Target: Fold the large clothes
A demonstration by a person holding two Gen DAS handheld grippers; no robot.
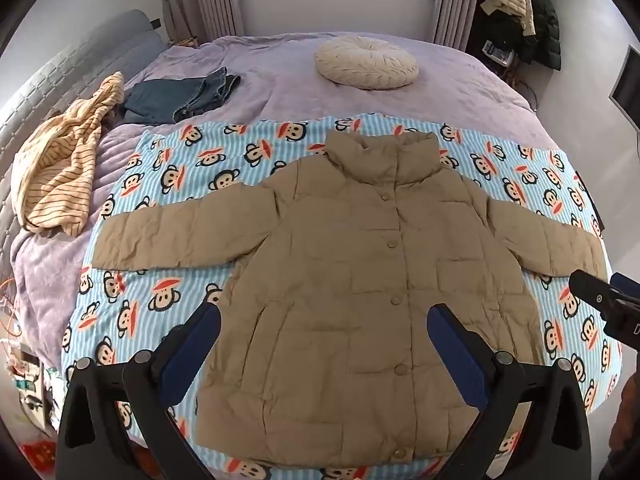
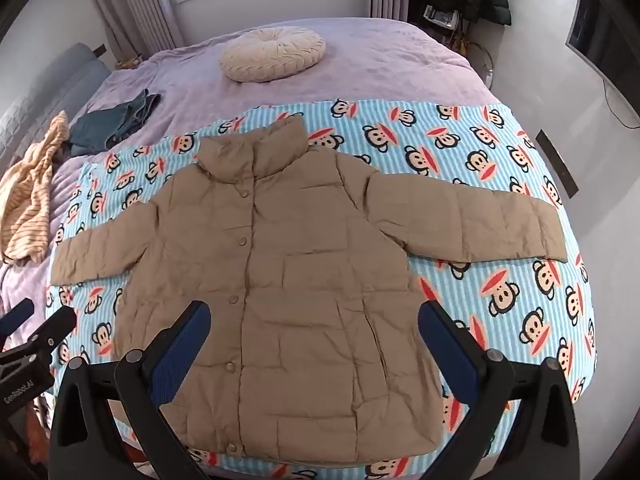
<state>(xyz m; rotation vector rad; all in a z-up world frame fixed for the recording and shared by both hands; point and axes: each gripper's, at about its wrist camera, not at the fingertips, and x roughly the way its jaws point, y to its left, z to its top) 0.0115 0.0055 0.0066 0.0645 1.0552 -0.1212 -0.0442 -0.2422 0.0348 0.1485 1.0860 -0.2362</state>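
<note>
A tan puffer jacket (image 1: 352, 264) lies flat and buttoned, front up, both sleeves spread out, on a blue striped monkey-print sheet (image 1: 168, 184). It also shows in the right wrist view (image 2: 288, 280). My left gripper (image 1: 324, 320) is open and empty, held above the jacket's lower part. My right gripper (image 2: 314, 316) is open and empty, also above the lower part. The right gripper's tip shows at the right edge of the left wrist view (image 1: 600, 300). The left gripper shows at the left edge of the right wrist view (image 2: 36, 336).
The sheet lies on a purple bed cover (image 1: 280, 80). A round cream cushion (image 1: 366, 62) sits at the far side. Folded jeans (image 1: 180, 96) and a yellow striped garment (image 1: 60, 160) lie at the far left. Coats hang on a rack (image 1: 524, 12) at the far right.
</note>
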